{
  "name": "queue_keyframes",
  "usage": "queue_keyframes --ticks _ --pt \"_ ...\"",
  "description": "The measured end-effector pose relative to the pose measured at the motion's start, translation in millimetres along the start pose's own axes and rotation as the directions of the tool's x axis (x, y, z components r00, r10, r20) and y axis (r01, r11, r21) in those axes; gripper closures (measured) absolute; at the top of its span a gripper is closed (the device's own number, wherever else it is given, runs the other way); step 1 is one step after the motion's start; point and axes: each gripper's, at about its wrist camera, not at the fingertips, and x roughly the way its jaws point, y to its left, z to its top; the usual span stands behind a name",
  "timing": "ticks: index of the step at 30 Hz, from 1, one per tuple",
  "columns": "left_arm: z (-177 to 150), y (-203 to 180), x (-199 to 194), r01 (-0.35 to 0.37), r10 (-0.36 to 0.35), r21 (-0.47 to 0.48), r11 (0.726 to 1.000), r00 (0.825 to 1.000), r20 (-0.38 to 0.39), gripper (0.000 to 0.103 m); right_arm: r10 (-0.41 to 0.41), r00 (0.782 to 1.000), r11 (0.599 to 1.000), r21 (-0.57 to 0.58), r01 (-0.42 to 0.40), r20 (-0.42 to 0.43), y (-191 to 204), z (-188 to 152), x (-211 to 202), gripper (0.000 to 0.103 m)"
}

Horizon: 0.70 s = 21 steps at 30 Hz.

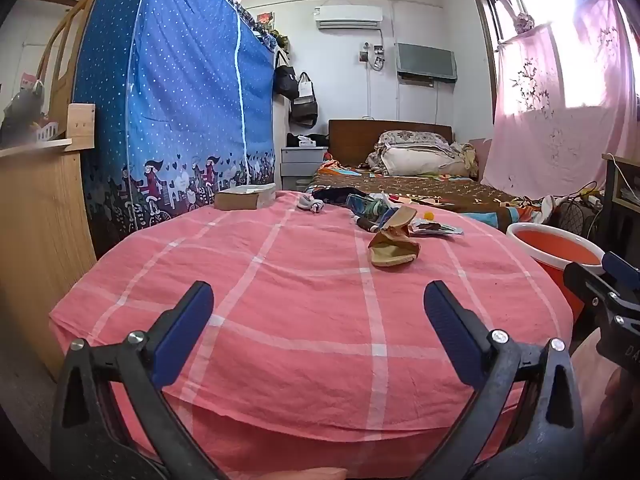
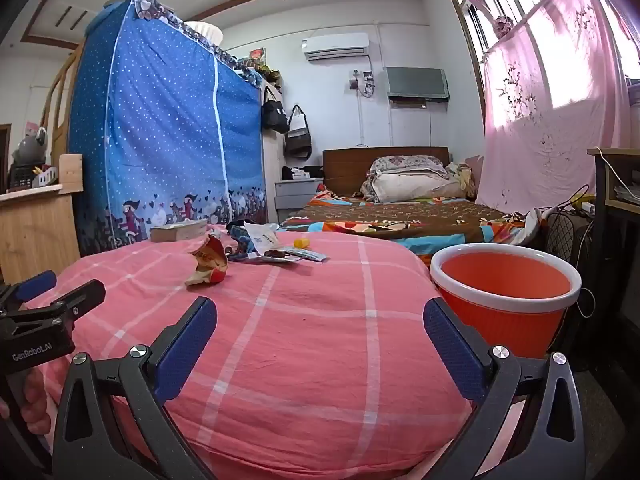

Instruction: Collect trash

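A blue dotted fabric wardrobe [image 1: 180,92] stands at the left. Beyond it, dark bags [image 1: 286,78] hang by a grey nightstand [image 1: 302,160]. A far bed [image 2: 400,212] carries pillows [image 2: 408,178]. An air conditioner [image 2: 335,46] sits high on the far wall; pink curtains [image 2: 540,120] cover the right window.

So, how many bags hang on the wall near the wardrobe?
2. A black bag hangs highest, right against the blue wardrobe. A second bag hangs lower, just to its right. More may be hidden behind them.

left gripper [image 1: 319,312] jaws wide, right gripper [image 2: 320,320] likewise
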Motion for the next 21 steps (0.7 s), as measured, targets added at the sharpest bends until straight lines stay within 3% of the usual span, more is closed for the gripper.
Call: queue_keyframes --ticks 21 --pt "-2.9 0.0 -3.7 0.002 -0.002 -0.013 1.000 1.000 -0.003 0.000 -0.009 1.000 1.000 0.004 0.010 -0.019 -0.6 -2.8 4.0 0.000"
